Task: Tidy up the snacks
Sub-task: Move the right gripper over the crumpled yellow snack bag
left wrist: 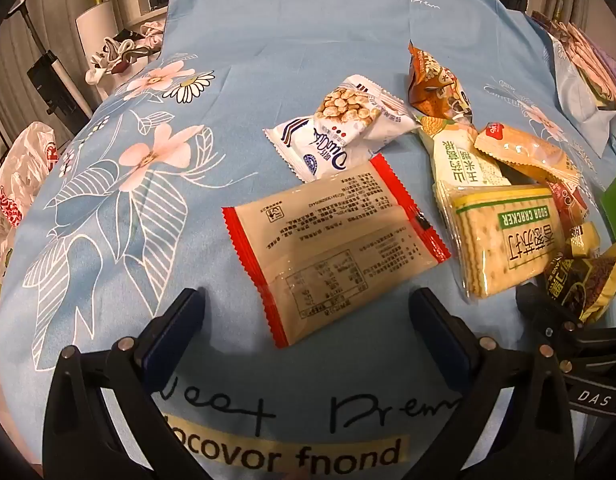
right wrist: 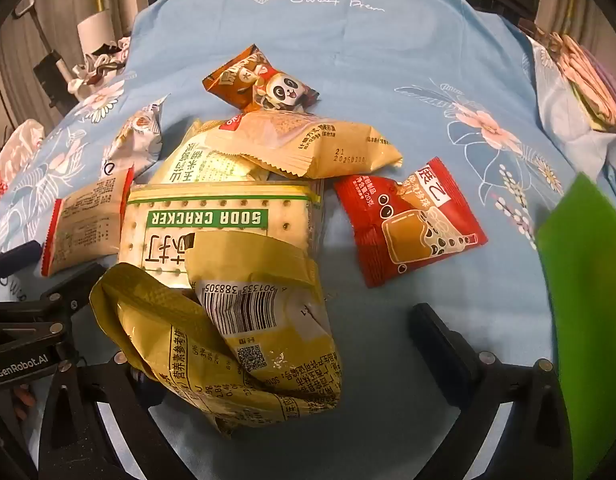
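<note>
On the blue bed sheet (left wrist: 268, 80) the snacks (right wrist: 236, 184) lie in a messy pile. Both the left gripper (left wrist: 308, 312) and right gripper (right wrist: 268, 340) have their fingers spread wide, holding nothing. The packs overlap, so pinching the yellow pack (right wrist: 244, 328) could drag a neighbour along or crush the crackers (right wrist: 212, 220).

Domestic bedroom. Ahead of the jaws, blue floral bedsheet (left wrist: 156, 208) spread over a bed; beyond it to the left, curtains (left wrist: 4, 68), white lamp shade (left wrist: 98, 16) and clothing pile (left wrist: 120, 50).
</note>
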Motion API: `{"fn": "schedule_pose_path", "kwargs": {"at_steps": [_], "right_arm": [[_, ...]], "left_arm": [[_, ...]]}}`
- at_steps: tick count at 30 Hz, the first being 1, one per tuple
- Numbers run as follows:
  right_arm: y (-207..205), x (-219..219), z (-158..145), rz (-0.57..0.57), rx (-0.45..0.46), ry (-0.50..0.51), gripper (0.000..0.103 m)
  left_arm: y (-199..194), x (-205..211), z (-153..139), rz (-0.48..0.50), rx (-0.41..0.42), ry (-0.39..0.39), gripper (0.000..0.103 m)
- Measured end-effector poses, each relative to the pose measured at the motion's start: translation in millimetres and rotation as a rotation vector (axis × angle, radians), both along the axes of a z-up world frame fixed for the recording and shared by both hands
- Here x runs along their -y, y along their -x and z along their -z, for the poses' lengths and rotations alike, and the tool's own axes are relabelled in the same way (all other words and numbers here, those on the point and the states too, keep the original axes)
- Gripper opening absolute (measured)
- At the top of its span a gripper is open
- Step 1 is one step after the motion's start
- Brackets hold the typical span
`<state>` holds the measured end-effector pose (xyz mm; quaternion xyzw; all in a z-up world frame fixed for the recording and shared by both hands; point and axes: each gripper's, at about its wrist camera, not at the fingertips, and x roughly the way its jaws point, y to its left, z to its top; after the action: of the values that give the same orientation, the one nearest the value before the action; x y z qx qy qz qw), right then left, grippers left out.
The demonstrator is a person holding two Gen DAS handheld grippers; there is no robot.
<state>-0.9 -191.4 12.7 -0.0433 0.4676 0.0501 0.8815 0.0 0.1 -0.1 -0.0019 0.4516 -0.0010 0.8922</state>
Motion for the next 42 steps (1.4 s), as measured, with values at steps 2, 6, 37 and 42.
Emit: {"fn": "schedule_pose_path", "kwargs": {"at_steps": [2,6,37,42], "right_arm": [[1.2,0.5,0.1,0.001,0.025,-0.006,0.103],[1.2,0.3,0.3,0.001,0.022,-0.001,0.103],[33.7,11.0,-104.8,0.066,0.108,-0.209,0.103],[16.5,22.1,-144.5,0.084,0.145,-0.353,0.103]], "left_arm": [[-0.1,0.1,-0.1,0.0,-0.001,-0.001,0.103],[0.0,-0.1,-0.1,0.0,0.0,-0.002,0.103],[32.4,-7.3,-93.4,0.03,0.111,0.213,0.099],[17.3,17.2,-129.8,0.114,0.165,0.202,0.098]]}}
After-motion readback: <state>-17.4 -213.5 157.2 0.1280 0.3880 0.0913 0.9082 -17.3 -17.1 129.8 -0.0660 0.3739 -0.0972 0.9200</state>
